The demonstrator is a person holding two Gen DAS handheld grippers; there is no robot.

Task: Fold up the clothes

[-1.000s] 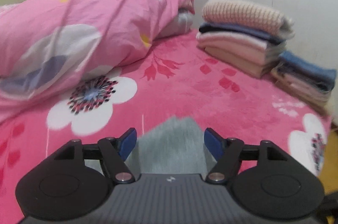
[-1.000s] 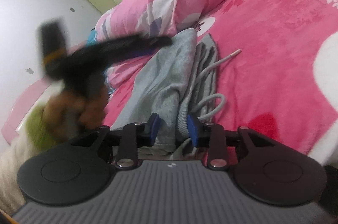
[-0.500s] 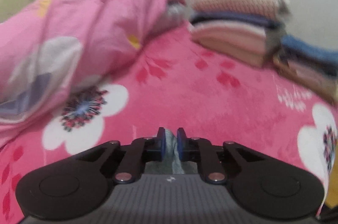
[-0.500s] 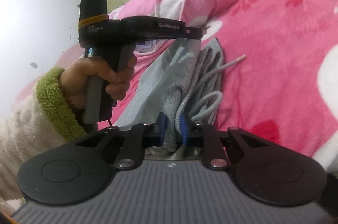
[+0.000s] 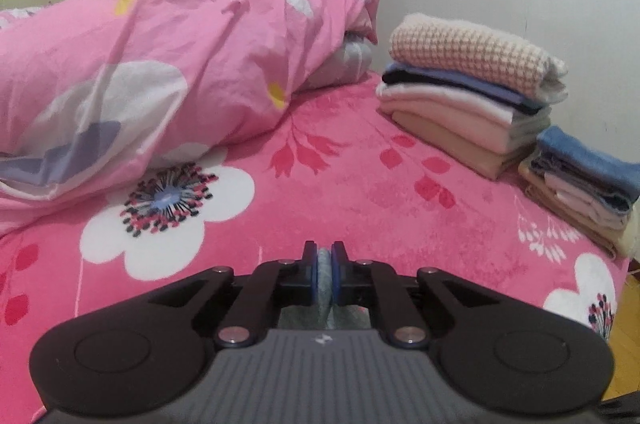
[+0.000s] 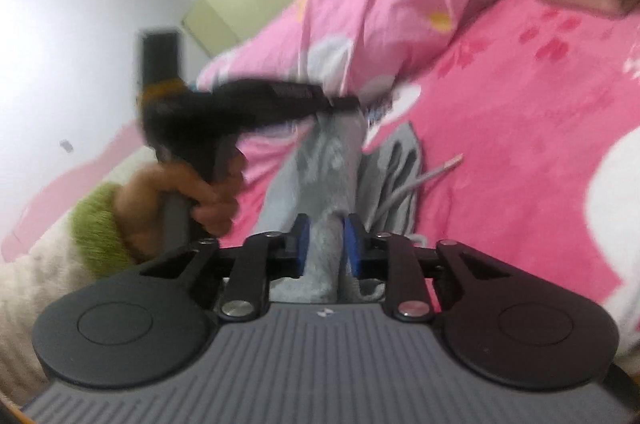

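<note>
Two stacks of folded clothes point(image 5: 472, 96) (one taller), one grey garment point(image 6: 324, 168), one duvet point(image 5: 168, 60)

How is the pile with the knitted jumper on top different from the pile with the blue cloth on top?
The pile of folded clothes with the chunky beige knitted jumper on top is taller and wider than the pile topped with blue cloth. The jumper pile sits farther back, close to the puffy pink quilt; the blue-topped pile sits nearer the bed's edge. Both are neatly folded, side by side on the pink flowery blanket.
</note>
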